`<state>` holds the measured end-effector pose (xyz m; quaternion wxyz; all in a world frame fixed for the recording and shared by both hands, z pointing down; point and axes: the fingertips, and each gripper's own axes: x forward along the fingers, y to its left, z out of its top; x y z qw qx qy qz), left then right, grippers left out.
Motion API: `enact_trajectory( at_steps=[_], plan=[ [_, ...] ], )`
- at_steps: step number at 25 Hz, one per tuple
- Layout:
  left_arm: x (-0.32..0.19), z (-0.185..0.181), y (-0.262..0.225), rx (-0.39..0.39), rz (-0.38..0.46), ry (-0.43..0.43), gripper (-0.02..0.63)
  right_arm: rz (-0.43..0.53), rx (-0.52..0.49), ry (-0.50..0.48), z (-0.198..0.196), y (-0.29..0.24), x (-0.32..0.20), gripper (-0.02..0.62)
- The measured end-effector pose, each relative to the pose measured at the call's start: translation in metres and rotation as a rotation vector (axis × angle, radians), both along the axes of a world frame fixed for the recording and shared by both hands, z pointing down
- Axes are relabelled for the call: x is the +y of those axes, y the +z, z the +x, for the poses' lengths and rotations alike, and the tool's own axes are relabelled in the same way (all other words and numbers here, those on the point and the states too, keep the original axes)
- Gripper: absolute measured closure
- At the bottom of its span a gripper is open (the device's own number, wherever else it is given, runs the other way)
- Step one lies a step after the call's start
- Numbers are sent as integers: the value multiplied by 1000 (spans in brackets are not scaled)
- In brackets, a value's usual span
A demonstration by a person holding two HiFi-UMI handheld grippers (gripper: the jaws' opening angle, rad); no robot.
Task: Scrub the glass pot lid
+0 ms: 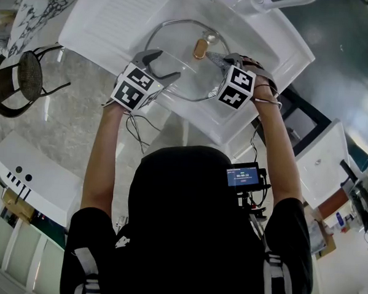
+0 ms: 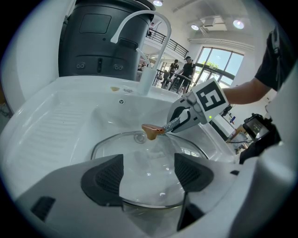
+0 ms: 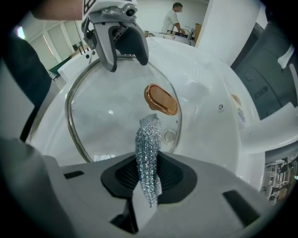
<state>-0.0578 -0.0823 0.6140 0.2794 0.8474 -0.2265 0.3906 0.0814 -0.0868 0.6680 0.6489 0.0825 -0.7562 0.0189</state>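
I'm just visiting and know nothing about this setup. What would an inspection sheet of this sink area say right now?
Surface: white sink with a ribbed drainboard.
Job's things: glass pot lid lying in the basin, copper-coloured knob up; silvery mesh scrubber, its tip near the knob.
Clutter: small tan item on the ledge by the tap, too small to identify.
Grippers: left gripper jaws apart over the lid's near rim; right gripper shut on the scrubber.
Cables: thin wires hang under the left forearm.
Surroundings: white tap, dark chair, people far behind.
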Motion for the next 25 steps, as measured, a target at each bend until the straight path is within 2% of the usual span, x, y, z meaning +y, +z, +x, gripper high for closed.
enact_trajectory(
  at_steps=[25],
  plan=[
    [-2,1,0,3,-2,-2,292,-10,-43,-58,-18,-27,25,526]
  ],
)
